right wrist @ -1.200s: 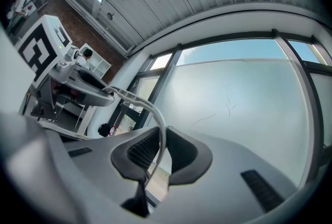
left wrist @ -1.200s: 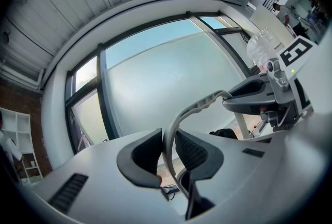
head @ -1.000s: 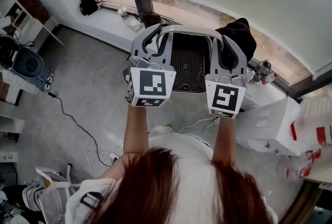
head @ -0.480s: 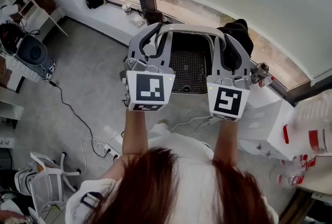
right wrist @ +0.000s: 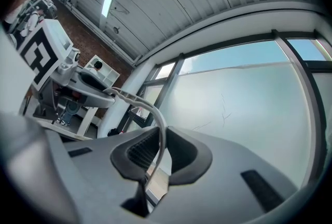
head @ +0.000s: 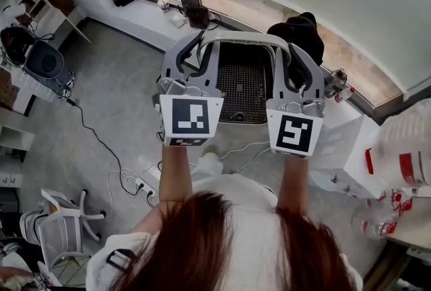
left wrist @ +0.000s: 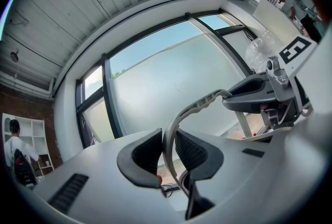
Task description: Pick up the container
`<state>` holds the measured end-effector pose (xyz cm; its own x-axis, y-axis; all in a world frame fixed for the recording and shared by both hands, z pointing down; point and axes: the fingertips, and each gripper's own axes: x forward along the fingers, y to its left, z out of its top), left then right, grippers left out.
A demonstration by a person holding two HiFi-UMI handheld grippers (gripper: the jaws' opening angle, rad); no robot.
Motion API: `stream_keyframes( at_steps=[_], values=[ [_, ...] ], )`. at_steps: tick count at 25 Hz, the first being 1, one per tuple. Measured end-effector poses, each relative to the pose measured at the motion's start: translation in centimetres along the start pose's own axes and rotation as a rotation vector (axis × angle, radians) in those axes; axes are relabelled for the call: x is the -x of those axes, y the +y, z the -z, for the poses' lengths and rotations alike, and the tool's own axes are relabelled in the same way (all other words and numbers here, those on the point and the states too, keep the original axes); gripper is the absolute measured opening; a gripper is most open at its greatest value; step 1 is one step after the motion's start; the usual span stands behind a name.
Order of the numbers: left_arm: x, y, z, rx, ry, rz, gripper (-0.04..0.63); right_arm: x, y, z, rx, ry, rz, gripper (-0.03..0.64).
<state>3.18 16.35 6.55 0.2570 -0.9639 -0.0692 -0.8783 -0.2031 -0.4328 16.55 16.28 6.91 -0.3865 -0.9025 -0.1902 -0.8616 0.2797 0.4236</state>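
Grey plastic with a dark mesh floor, the container (head: 246,84) hangs in the air at 12 o'clock from our head in the head view, well above the floor and in front of the window sill. We hold it by its thin rim (left wrist: 198,103) on two opposite sides. Our left gripper (left wrist: 166,146), at 11 o'clock in the head view, has its ribbed pads pressed onto the rim, which arches away from the jaws towards 2 o'clock in the left gripper view. Our right gripper (right wrist: 158,140), at 1 o'clock in the head view, is clamped the same way, its jaws narrowed to the rim's thickness. A black cloth bundle (head: 296,34) lies on the sill just beyond the container, at its 1 o'clock. An office chair (head: 60,232) stands on the floor at 8 o'clock, and a white cable (head: 128,182) trails near it.
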Motion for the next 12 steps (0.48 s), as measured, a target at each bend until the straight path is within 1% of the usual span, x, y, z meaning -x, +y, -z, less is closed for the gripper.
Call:
stream_keyframes(
  at_steps=[5,12],
  values=[
    [1.6,-1.8,-0.8,-0.001,0.006,-0.002,0.087,2.3,-0.7,0.0,-0.004,-0.001,-0.008,0.06],
    [3.0,-3.2,-1.9,-0.006,-0.003,-0.014,0.087,4.3,-1.4,-0.2,-0.007,-0.013,-0.013,0.06]
  ],
)
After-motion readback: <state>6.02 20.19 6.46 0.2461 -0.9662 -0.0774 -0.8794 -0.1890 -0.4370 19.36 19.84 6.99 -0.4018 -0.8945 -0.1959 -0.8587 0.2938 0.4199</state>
